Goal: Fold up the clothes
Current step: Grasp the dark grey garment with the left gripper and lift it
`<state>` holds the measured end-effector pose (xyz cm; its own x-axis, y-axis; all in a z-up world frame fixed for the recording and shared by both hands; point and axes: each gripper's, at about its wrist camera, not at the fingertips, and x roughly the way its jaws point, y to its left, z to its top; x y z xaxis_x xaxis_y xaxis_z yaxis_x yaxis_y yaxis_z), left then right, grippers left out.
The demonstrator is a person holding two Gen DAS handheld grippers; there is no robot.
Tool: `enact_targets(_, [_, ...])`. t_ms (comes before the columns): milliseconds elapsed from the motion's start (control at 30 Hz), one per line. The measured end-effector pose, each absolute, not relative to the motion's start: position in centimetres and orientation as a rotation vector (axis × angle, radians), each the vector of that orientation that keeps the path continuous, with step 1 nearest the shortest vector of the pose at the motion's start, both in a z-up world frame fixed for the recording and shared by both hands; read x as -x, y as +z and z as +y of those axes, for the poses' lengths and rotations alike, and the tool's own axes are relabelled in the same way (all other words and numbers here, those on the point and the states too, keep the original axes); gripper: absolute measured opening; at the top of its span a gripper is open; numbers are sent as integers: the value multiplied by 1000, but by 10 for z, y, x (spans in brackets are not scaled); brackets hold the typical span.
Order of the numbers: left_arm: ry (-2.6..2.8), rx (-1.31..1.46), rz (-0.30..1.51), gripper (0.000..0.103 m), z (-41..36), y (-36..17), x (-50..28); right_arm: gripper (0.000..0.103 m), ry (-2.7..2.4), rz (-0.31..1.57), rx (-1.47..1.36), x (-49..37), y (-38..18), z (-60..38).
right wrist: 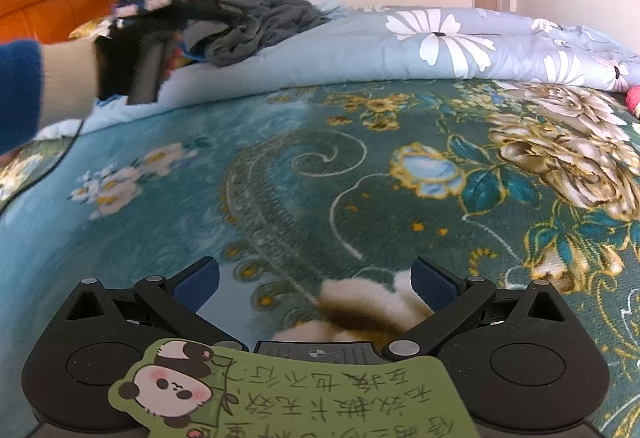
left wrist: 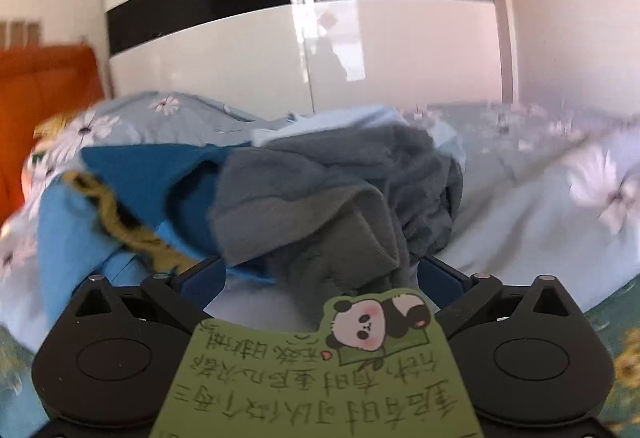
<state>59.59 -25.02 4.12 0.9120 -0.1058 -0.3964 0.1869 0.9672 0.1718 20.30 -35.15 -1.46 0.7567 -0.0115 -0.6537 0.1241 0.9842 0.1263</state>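
Up close, the left claw (left wrist: 320, 270) has its blue pads spread wide, and a fold of the grey fleece garment (left wrist: 340, 194) hangs down between them; whether the pads touch the cloth cannot be told. The garment is soft, napped and crumpled into a heap. It lies on top of a deep blue garment (left wrist: 160, 182) and paler blue cloth with a mustard-yellow patterned band (left wrist: 120, 214) running across it — all bunched together on the pale blue daisy-print quilt (left wrist: 520, 206). Behind the pile stand a glossy white wardrobe (left wrist: 400, 50) with a black stripe and, at far left, an orange padded headboard (left wrist: 44, 94).

The right claw (right wrist: 316, 278) is released too, jaws apart and holding nothing, poised just above the teal plush blanket (right wrist: 240, 178) with its gold-edged flowers and scrolls. Beyond that blanket's edge rises the puffy quilt, and on it, well apart from this claw, sits the grey heap — partly blocked by the black left gripper body and a blue sleeve (right wrist: 20, 90) at the frame's left.
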Motion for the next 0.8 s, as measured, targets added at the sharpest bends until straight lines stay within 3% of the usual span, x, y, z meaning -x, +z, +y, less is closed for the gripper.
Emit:
enact_targets(100, [-123,-175,436,86,-253,29,-615,103,-84,704,-189,-207,-17,-361])
enact_targets(133, [-119,-163,456,76,-254,25,-622,103,-87,709,-205,-209,-17,-365])
enact_targets(233, [-138,-147,488,38,-252,21,-635,103,-89,717,-240,-208,-22,-370])
enact_targets(267, [-137,-130,496,21,-251,22,-638,103,-89,720,-251,-208,-23,-372])
enact_targets(300, [-137,-96,506,11,-248,22,-641,103,-92,720,-251,-207,-24,-372])
enact_targets(533, [-195,255,428,9,-192,49,-604,103,-107,692,-240,-198,-9,-371])
enact_targets(800, [-466,446,308,7,-88,139,-474,103,-100,630,-203,-174,39,-352])
